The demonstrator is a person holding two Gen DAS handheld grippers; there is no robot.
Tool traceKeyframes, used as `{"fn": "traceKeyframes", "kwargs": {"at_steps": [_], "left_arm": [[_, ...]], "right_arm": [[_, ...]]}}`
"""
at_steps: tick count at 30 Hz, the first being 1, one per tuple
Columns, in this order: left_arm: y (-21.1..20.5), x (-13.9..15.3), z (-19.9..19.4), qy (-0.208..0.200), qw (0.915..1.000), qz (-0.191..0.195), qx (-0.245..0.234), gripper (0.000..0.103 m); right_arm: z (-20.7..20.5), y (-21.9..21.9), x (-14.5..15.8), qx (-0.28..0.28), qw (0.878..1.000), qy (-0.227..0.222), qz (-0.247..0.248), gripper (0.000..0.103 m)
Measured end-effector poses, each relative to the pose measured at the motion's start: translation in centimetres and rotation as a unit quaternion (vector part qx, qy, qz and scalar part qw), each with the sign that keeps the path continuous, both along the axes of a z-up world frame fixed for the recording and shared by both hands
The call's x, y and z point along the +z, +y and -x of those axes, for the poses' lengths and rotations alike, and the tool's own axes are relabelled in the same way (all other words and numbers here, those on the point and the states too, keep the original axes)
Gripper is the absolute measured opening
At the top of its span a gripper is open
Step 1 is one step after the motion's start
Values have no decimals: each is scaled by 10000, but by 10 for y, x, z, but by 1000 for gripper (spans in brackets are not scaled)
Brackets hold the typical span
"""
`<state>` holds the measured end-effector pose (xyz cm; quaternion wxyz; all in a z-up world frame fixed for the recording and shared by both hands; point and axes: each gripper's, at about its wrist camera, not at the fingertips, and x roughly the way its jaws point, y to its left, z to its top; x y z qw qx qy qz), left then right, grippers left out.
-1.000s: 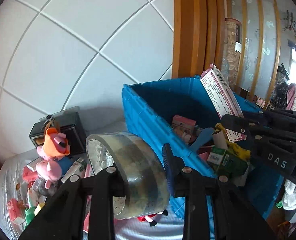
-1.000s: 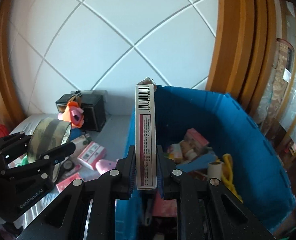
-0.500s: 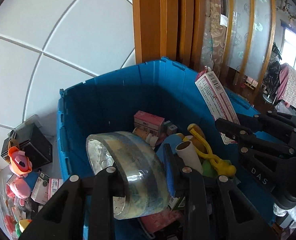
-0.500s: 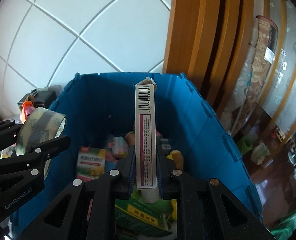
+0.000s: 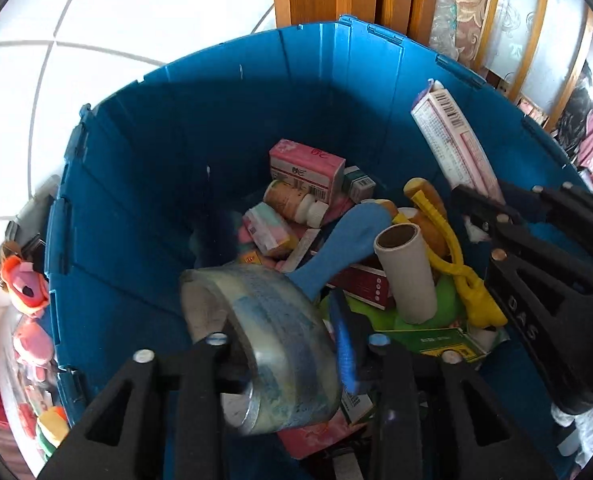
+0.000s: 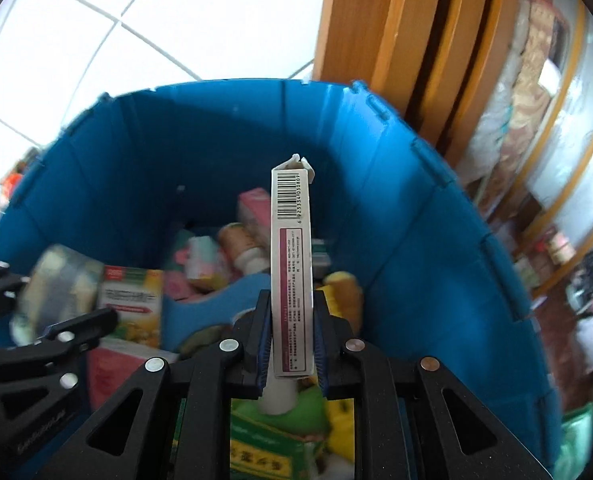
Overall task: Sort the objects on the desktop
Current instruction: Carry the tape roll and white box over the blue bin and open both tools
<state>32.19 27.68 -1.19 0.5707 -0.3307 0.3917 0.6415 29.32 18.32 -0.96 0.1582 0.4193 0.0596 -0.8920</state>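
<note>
Tape roll (image 5: 268,344), clear and wide, sits pinched across its band in the left gripper (image 5: 284,344), hanging over the near left part of the blue crate (image 5: 144,184), above the pile inside. The slim carton (image 6: 291,268) with the barcode stands upright in the right gripper (image 6: 290,344), its jaws closed narrow on the lower end, over the middle of the crate; from the left wrist view it leans toward the far right wall.

Both loads look ready to be let go. To do this well, lower each one close to the heap before opening, so nothing bounces out. The roll would likely rock on the blue paddle (image 5: 336,248) and the cardboard tube (image 5: 406,276) just beyond it, so the lower spot by the near left wall seems safer. The carton is tall; tipping it flat first should stop it catching on the rim.

Outside the crate's left wall, pink and orange toys (image 5: 24,288) wait on the tabletop.
</note>
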Motion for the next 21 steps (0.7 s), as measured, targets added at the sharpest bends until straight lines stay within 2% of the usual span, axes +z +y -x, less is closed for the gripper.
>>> {"fn": "traceKeyframes", "kwargs": {"at_steps": [2, 4, 5, 6, 8, 11, 12, 14, 17, 21], "left_arm": [[0, -3, -1, -21, 10000, 42, -25, 59], [0, -1, 1, 69, 9999, -108, 11, 69], [-1, 1, 2, 106, 9997, -198, 36, 74], [-2, 2, 2, 90, 9996, -253, 48, 77], [-3, 4, 7, -13, 9995, -304, 118, 79], [-2, 7, 14, -197, 9990, -341, 221, 79], [-2, 7, 16, -225, 9989, -342, 242, 79], [-2, 7, 16, -235, 9989, -335, 213, 79], [0, 7, 13, -113, 9992, -351, 178, 79], [0, 6, 12, -105, 9992, -341, 170, 79]], "right_arm": [[-2, -4, -3, -112, 9993, 103, -333, 19], [-3, -5, -2, -113, 9993, 148, -325, 24], [-3, -5, -2, -159, 9991, 179, -355, 30], [-3, -5, -2, -203, 9989, 203, -384, 35], [-2, -3, -1, -278, 9986, 221, -384, 62], [-1, 3, 1, -476, 9978, 278, -364, 84], [0, 4, 1, -532, 9976, 274, -350, 88], [2, 8, 0, -638, 9972, 231, -309, 103], [7, 13, -4, -598, 9978, 173, -211, 103], [6, 10, -5, -604, 9973, 244, -343, 103]]}}
